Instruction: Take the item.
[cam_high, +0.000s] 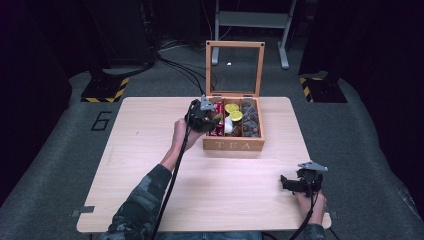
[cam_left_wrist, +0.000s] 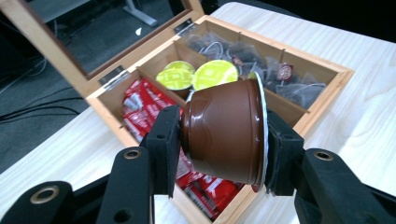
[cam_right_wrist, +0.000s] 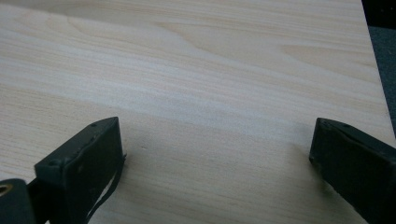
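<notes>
While left gripper (cam_left_wrist: 224, 144) clamps brown capsule (cam_left_wrist: 224, 133) at frame centre over open tea box (cam_left_wrist: 327, 100), right gripper (cam_right_wrist: 215, 158), jaws spread wide, hovers over bare table (cam_right_wrist: 210, 70).

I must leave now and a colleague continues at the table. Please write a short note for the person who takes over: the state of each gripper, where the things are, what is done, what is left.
Left gripper: shut on a brown capsule, held sideways above the left part of the open tea box.
Right gripper: open, holds nothing, above bare table near the right front corner.
Box: red sachets in the left compartment, green-lidded capsules in the middle, tea bags on the right; lid stands open.
Done: capsule gripped. Whether it goes in or comes out I cannot tell.
Left: probably place the capsule, then release.
</notes>
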